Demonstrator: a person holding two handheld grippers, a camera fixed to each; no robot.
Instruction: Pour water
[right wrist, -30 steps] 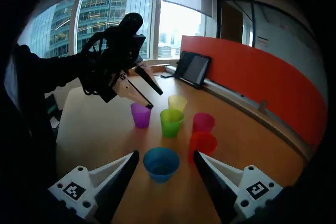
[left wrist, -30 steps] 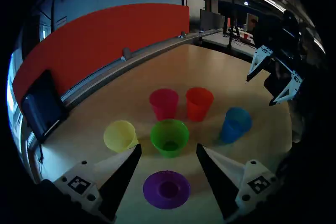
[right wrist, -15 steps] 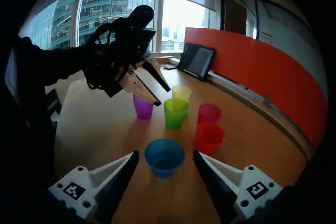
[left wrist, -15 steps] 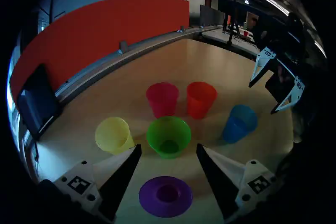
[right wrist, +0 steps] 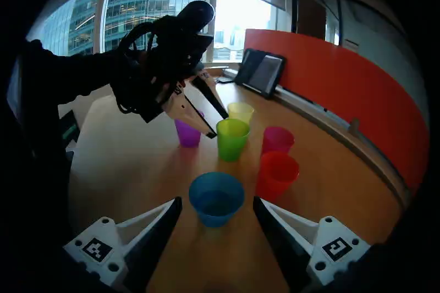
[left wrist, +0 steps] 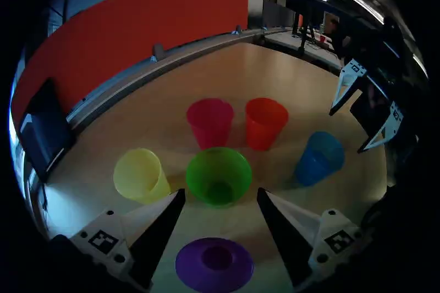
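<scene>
Six plastic cups stand on a wooden table point(left wrist: 286, 78). In the left gripper view the purple cup point(left wrist: 214, 263) is nearest, below my open left gripper point(left wrist: 220, 191). The green cup point(left wrist: 219, 176) sits just past its fingertips, with yellow point(left wrist: 140, 175), pink point(left wrist: 210, 122), red point(left wrist: 265, 122) and blue point(left wrist: 320, 158) cups around. My right gripper point(left wrist: 366, 111) hangs open at the far right. In the right gripper view my open right gripper point(right wrist: 217, 200) frames the blue cup point(right wrist: 216, 198), which has liquid inside. The left gripper point(right wrist: 218, 125) hovers between the purple cup point(right wrist: 188, 133) and the green cup point(right wrist: 232, 138).
A dark tablet point(right wrist: 264, 73) leans at the table's back edge against a red partition point(right wrist: 352, 89). A hand in a dark sleeve point(right wrist: 71, 84) holds the left gripper. Tall windows point(right wrist: 148, 12) lie behind. More desks point(left wrist: 308, 40) stand beyond the table.
The left gripper has moved forward over the purple cup toward the green cup. The right gripper has edged closer to the blue cup. No cup has moved.
</scene>
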